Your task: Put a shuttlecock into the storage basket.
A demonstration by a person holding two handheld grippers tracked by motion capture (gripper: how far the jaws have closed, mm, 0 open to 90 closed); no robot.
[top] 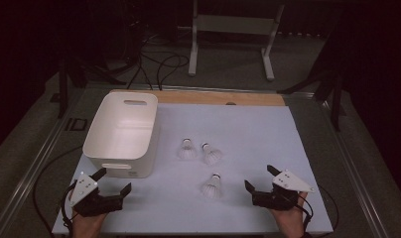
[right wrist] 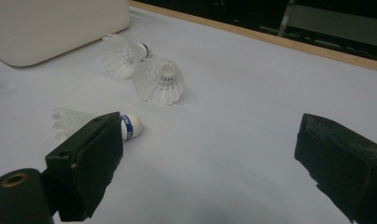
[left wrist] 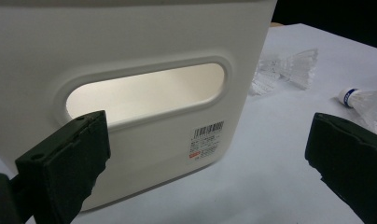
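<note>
Shuttlecock point(top: 212, 187) lies apart, clear all round

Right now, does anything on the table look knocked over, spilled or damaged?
Nothing looks damaged or spilled. Three shuttlecocks lie loose on the white table cover: the nearest shuttlecock on its side, two more close together behind it. The white bin stands upright. Both tongs, left and right, are open and hold nothing.

White frame point(top: 232, 29) (floor cables point(top: 159, 64) nearby) behind table.
</note>
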